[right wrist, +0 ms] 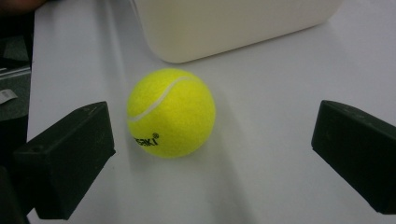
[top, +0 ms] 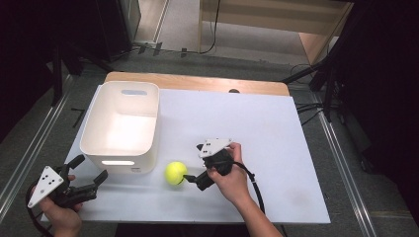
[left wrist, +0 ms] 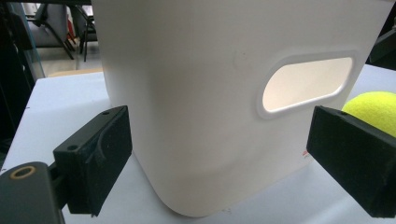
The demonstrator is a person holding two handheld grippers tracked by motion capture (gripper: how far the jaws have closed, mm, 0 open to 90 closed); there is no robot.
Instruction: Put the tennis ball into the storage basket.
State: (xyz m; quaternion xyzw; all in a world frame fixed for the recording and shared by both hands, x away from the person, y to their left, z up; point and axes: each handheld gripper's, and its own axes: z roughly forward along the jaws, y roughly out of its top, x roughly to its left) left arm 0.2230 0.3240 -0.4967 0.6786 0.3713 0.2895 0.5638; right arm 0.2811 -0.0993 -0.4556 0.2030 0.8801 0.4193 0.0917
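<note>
Approaching the tennis ball (right wrist: 171,113) on the white surface (top: 257,128), the right claw (top: 190,178) is spread wide, holding nothing. Next it likely needs to straddle and clench the ball; the left claw (top: 89,173) waits released beside the bin (top: 121,123).

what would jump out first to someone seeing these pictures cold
The bright yellow tennis ball grabs the eye, sitting alone on the white table just right of the near corner of the white bin. The right tool points at the ball with its jaws spread wide, the ball in front of them. The left tool, also open, faces the bin's handle slot from the table's near left corner.
</note>
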